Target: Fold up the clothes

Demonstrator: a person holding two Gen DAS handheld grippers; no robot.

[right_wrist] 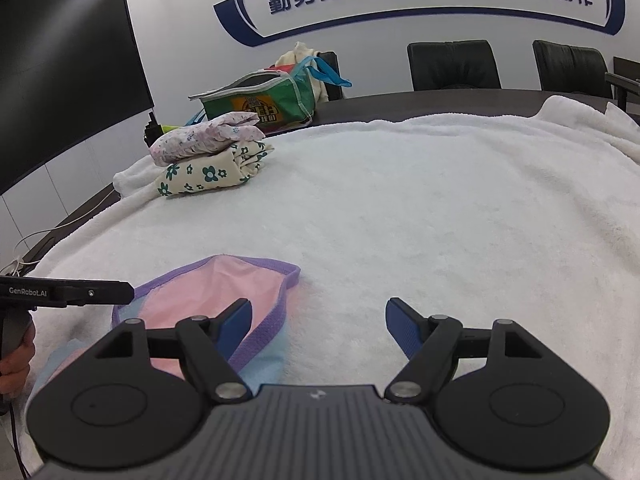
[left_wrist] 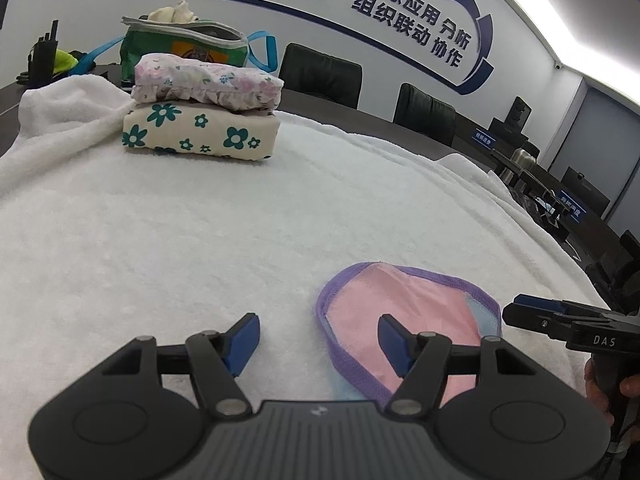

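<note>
The left gripper (left_wrist: 318, 344) hangs released above the white towel (left_wrist: 200, 240), its blue pads apart with nothing between them; the right-hand pad sits over the pink cloth (left_wrist: 400, 312) without pinching it. The right gripper (right_wrist: 318, 328) is likewise spread wide and empty, its left pad over the purple-trimmed edge of the same cloth (right_wrist: 208, 292), its right pad over bare towel.

The pink cloth lies flat near the front of the towel, between the two grippers. Ahead of it a broad stretch of towel is free up to the stack of folded clothes (left_wrist: 200, 120), which sits far back on the left, close to the towel's rumpled rear edge. A green bag (left_wrist: 184, 46) stands just behind the stack on the dark table (right_wrist: 400, 106).

The left wrist view alone shows the right gripper's side (left_wrist: 580, 324) coming in low at the right edge, with a hand (left_wrist: 608, 384) on its grip, and the towel's right border falling off towards desks. The right wrist view alone shows a dark screen (right_wrist: 68, 80) on the left wall, the towel's left edge with a cable (right_wrist: 24, 244) beside it, and the left gripper's side (right_wrist: 68, 292).
</note>
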